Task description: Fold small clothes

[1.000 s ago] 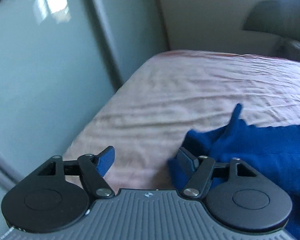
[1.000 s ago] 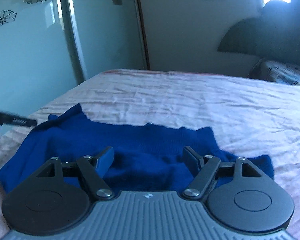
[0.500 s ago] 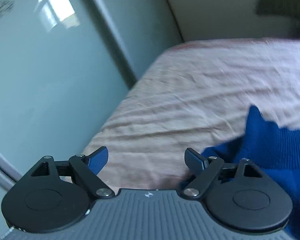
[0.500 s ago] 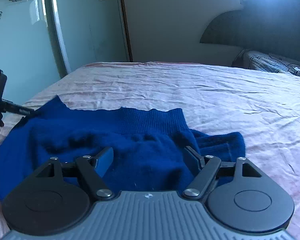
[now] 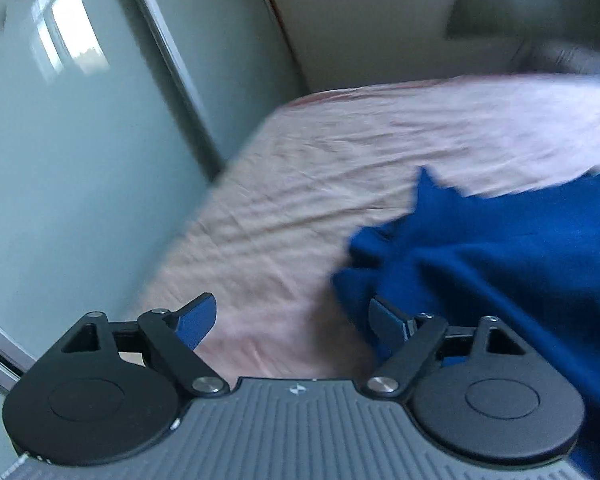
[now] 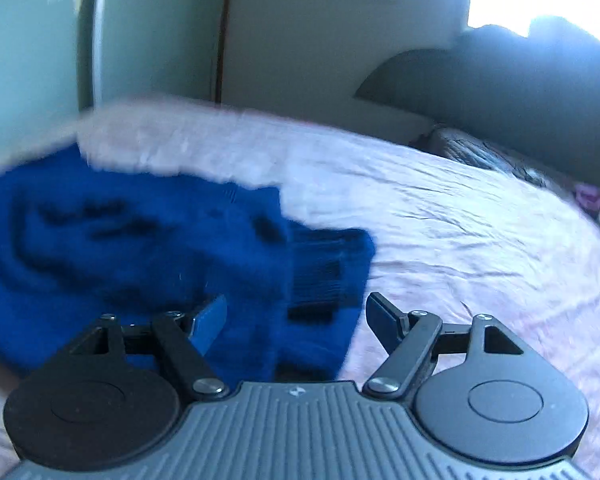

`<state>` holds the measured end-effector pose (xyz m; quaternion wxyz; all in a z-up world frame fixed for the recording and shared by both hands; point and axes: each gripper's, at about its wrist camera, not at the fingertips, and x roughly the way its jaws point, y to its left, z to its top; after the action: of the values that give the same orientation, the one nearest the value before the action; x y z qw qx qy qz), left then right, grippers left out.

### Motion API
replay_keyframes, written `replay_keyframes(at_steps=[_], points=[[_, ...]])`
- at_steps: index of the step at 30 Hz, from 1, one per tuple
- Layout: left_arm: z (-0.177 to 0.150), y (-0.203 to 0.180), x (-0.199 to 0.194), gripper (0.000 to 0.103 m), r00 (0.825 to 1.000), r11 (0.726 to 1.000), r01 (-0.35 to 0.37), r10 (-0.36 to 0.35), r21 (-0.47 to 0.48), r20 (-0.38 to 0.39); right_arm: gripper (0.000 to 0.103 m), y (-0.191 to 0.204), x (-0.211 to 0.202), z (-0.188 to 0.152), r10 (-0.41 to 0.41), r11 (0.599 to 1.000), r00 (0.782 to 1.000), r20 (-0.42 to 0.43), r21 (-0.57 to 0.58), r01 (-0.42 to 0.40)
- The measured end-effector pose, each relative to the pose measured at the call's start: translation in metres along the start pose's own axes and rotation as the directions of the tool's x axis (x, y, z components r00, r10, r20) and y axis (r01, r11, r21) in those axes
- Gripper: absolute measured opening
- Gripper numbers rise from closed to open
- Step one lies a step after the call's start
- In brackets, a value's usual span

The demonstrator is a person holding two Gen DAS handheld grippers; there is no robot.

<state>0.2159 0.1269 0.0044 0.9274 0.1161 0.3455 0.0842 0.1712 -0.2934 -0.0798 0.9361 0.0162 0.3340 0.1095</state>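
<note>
No words or numbers seem readable (both views blur), only a small emblem on each gripper body.

One blue knitted garment lies on one pink-sheeted bed, with two grippers over it, the left gripper and the right gripper.

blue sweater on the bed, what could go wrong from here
1. The blue sweater lies bunched, with a ribbed end doubled under; folding now may trap creases.
2. The left tool is open over bare pink sheet, so closing there may pinch bedding instead.
3. The right tool straddles thick layers and may grab too many.
</note>
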Motion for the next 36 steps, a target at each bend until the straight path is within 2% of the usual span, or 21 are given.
replay_keyframes(at_steps=[3, 5, 7, 10, 13, 15, 17, 18, 19, 20, 21, 22, 23, 24, 26, 29, 31, 32, 34, 36], points=[[-0.019, 0.018, -0.03, 0.089, 0.983, 0.979, 0.182, -0.184, -0.094, -0.007, 0.077, -0.022, -0.022, -0.004, 0.136, 0.984, 0.99, 0.024, 0.115, -0.138], [-0.034, 0.021, -0.047, 0.089, 0.961, 0.957, 0.275, -0.277, -0.096, -0.003, 0.077, -0.027, -0.028, -0.009, 0.232, 0.959, 0.973, 0.008, 0.167, -0.23], [-0.048, 0.019, -0.06, 0.089, 0.945, 0.944, 0.326, -0.326, -0.055, 0.004, 0.076, -0.026, -0.028, -0.016, 0.306, 0.934, 0.952, -0.017, 0.2, -0.296], [-0.068, 0.017, -0.069, 0.089, 0.921, 0.921, 0.389, -0.389, 0.001, 0.016, 0.076, -0.017, -0.026, -0.028, 0.321, 0.932, 0.945, -0.062, 0.2, -0.303], [-0.087, 0.016, -0.064, 0.089, 0.901, 0.901, 0.434, -0.434, 0.005, -0.01, 0.076, -0.01, -0.022, -0.04, 0.326, 0.925, 0.942, -0.084, 0.237, -0.298], [-0.095, 0.017, -0.056, 0.089, 0.896, 0.896, 0.444, -0.444, -0.012, -0.026, 0.068, -0.011, -0.025, -0.045, 0.35, 0.905, 0.933, -0.081, 0.285, -0.314], [-0.1, 0.018, -0.051, 0.083, 0.897, 0.897, 0.44, -0.441, -0.044, -0.022, 0.042, -0.007, -0.021, -0.047, 0.354, 0.9, 0.932, -0.077, 0.298, -0.317], [-0.101, 0.018, -0.047, 0.081, 0.895, 0.894, 0.444, -0.446, -0.064, -0.02, 0.036, -0.005, -0.02, -0.046, 0.339, 0.908, 0.938, -0.079, 0.288, -0.304], [-0.101, 0.019, -0.044, 0.076, 0.891, 0.889, 0.449, -0.453, -0.09, -0.02, 0.024, -0.003, -0.02, -0.046, 0.327, 0.914, 0.942, -0.08, 0.28, -0.293], [-0.101, 0.02, -0.042, 0.063, 0.889, 0.885, 0.452, -0.457, -0.113, -0.015, 0.015, -0.004, -0.018, -0.046, 0.327, 0.912, 0.942, -0.075, 0.285, -0.294], [-0.101, 0.022, -0.041, 0.052, 0.891, 0.882, 0.449, -0.455, -0.139, -0.006, 0.013, -0.005, -0.019, -0.046, 0.332, 0.907, 0.941, -0.066, 0.296, -0.299], [-0.1, 0.023, -0.042, 0.029, 0.886, 0.875, 0.457, -0.464, -0.156, -0.003, 0.012, -0.007, -0.02, -0.045, 0.33, 0.905, 0.942, -0.056, 0.302, -0.299], [-0.099, 0.025, -0.041, 0.01, 0.876, 0.864, 0.473, -0.481, -0.176, -0.008, 0.011, -0.008, -0.022, -0.045, 0.318, 0.91, 0.947, -0.045, 0.297, -0.291], [-0.099, 0.028, -0.04, 0.01, 0.864, 0.849, 0.489, -0.503, -0.201, -0.019, 0.01, -0.008, -0.026, -0.044, 0.303, 0.916, 0.952, -0.036, 0.286, -0.281], [-0.099, 0.03, -0.043, 0.009, 0.864, 0.848, 0.489, -0.503, -0.205, -0.015, 0.009, -0.009, -0.032, -0.043, 0.276, 0.926, 0.961, -0.019, 0.272, -0.261], [-0.101, 0.033, -0.059, 0.009, 0.873, 0.862, 0.481, -0.487, -0.157, -0.001, 0.008, -0.011, -0.043, -0.04, 0.239, 0.943, 0.971, 0.002, 0.239, -0.233], [-0.103, 0.038, -0.068, 0.009, 0.871, 0.861, 0.488, -0.492, -0.142, 0.008, 0.008, -0.013, -0.049, -0.037, 0.224, 0.95, 0.975, 0.005, 0.224, -0.22], [-0.104, 0.041, -0.069, 0.009, 0.869, 0.86, 0.491, -0.496, -0.138, 0.003, 0.002, -0.014, -0.052, -0.036, 0.214, 0.955, 0.977, -0.001, 0.212, -0.209], [-0.109, 0.042, -0.066, 0.009, 0.875, 0.869, 0.478, -0.484, -0.126, -0.018, 0.002, -0.019, -0.055, -0.038, 0.164, 0.967, 0.986, -0.016, 0.198, -0.158], [-0.112, 0.041, -0.059, 0.011, 0.871, 0.869, 0.48, -0.488, -0.123, -0.053, 0.003, -0.025, -0.049, -0.042, 0.183, 0.963, 0.981, -0.067, 0.211, -0.165]])
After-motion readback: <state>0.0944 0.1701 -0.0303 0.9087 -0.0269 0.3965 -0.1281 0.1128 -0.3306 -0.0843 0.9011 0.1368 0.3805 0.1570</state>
